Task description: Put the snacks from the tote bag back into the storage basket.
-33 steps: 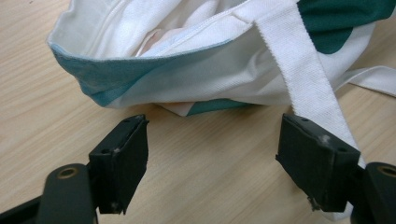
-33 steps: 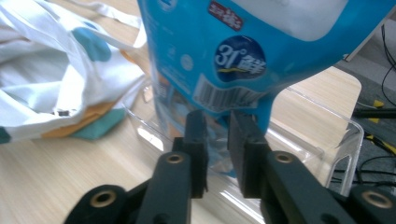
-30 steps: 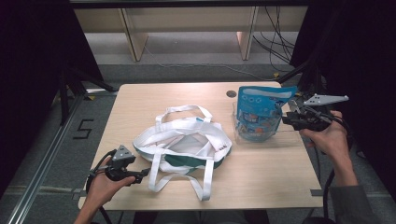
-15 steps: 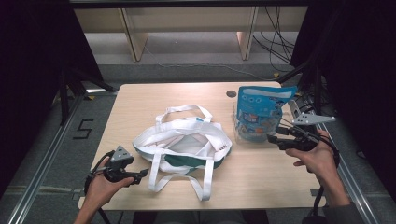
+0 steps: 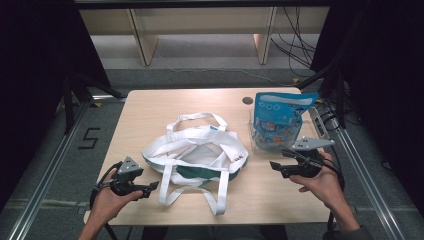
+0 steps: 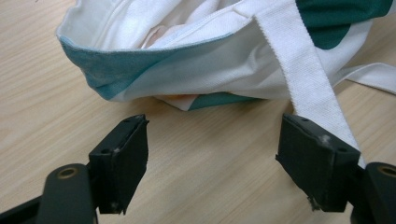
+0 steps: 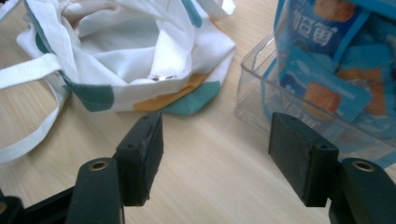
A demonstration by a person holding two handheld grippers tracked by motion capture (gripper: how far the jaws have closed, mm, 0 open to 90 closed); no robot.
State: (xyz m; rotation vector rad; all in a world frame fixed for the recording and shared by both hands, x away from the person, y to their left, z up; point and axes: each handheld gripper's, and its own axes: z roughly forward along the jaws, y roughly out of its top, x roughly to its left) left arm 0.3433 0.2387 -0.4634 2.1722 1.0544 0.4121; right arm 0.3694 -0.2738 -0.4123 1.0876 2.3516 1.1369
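Note:
A white tote bag with teal, green and orange patches lies slumped at the table's middle, mouth up, its straps trailing toward the front. A blue snack bag stands in a clear plastic box at the right rear. My left gripper rests open at the front left, pointing at the tote; one strap runs past its right jaw, and nothing is between the jaws of this gripper. My right gripper hovers open in front of the box. Its jaws have just been opening, with only bare table between them.
The wooden table has a round cable hole at the back right. Cables hang off its right edge. Wood shelving stands beyond the far edge.
The right gripper has come away from the snack bag's upper right, moving down and toward the table's front, and its jaws stand wider. The left gripper has stayed put.

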